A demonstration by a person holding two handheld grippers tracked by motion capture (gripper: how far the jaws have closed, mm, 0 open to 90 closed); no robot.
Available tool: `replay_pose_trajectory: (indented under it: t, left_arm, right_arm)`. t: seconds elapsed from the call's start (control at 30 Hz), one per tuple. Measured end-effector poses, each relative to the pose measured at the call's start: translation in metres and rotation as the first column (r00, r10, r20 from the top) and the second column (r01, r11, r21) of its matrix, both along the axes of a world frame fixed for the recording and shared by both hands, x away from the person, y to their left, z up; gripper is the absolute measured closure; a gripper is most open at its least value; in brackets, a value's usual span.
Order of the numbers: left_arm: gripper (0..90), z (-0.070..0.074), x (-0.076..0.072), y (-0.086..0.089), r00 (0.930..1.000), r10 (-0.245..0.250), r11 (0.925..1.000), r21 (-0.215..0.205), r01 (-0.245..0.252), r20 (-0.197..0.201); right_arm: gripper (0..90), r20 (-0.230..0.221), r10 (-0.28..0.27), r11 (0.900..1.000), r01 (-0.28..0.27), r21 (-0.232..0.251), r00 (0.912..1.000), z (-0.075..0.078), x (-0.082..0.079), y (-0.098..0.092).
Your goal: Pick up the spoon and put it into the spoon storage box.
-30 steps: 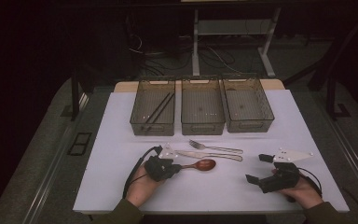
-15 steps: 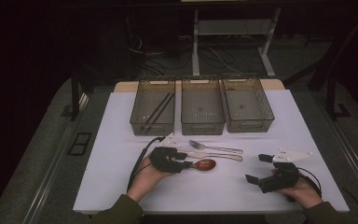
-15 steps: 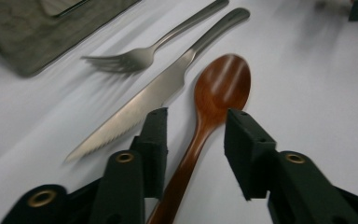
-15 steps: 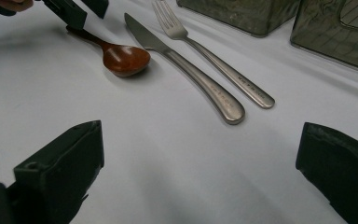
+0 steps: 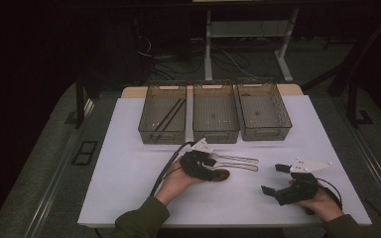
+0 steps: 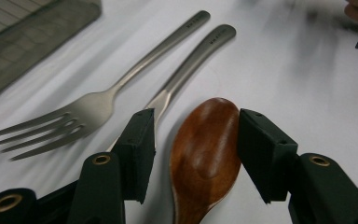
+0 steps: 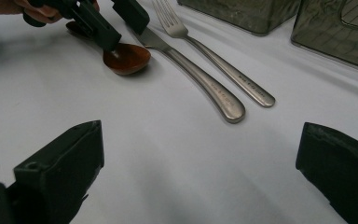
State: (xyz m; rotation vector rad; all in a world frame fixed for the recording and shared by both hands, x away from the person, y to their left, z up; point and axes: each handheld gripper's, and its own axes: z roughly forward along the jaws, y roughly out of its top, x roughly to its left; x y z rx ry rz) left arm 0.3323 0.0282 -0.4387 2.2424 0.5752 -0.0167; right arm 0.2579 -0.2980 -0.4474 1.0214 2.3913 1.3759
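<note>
A brown wooden spoon (image 6: 205, 154) lies on the white table, bowl up. My left gripper (image 6: 193, 140) is open, with one jaw on each side of the spoon's bowl; the right jaw is close against it and a gap shows at the left one. From above, the left gripper (image 5: 212, 169) covers most of the spoon (image 5: 222, 175). A metal fork (image 6: 88, 109) and a metal knife (image 6: 191, 60) lie side by side just beyond. My right gripper (image 5: 273, 178) rests at the front right, and its jaws (image 7: 200, 158) stand wide open over bare table.
Three clear bins stand in a row at the back: the left bin (image 5: 149, 130) holds black chopsticks (image 5: 168, 115), the middle bin (image 5: 215, 135) and the right bin (image 5: 266, 133) look empty. White tabletop (image 5: 129, 168) lies bare to the left and between the hands.
My left gripper has moved right and forward along the spoon, from its handle end to the bowl. The right gripper has stayed where it was.
</note>
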Motion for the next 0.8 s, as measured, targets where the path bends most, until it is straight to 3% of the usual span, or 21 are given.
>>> replay_pose_trajectory:
  t: [0.2, 0.4, 0.7, 0.8]
  left_arm:
    - [46.0, -0.0041, -0.0023, -0.0028, 0.9998, 0.005, 0.9994, 0.035, -0.006, 0.019]
    - [45.8, -0.0054, -0.0037, -0.0043, 0.9986, -0.030, 0.9971, 0.071, 0.027, 0.042]
    - [45.2, -0.0073, -0.0098, -0.0075, 0.9993, -0.021, 0.9970, 0.076, 0.018, 0.032]
    - [47.2, -0.0064, -0.0097, -0.0071, 0.9977, -0.047, 0.9943, 0.098, 0.042, 0.048]
  right_arm:
    - [0.4, -0.003, 0.000, 1.000, 0.000, 0.000, 1.0000, 0.0001, -0.0007, 0.0006]
    - [0.4, -0.003, 0.001, 1.000, -0.001, -0.002, 1.0000, 0.0001, -0.0007, 0.0006]
    - [0.4, -0.001, 0.002, 1.000, -0.002, -0.001, 1.0000, 0.0001, -0.0006, 0.0004]
    - [0.4, 0.000, 0.002, 1.000, -0.002, -0.001, 1.0000, 0.0001, -0.0006, 0.0004]
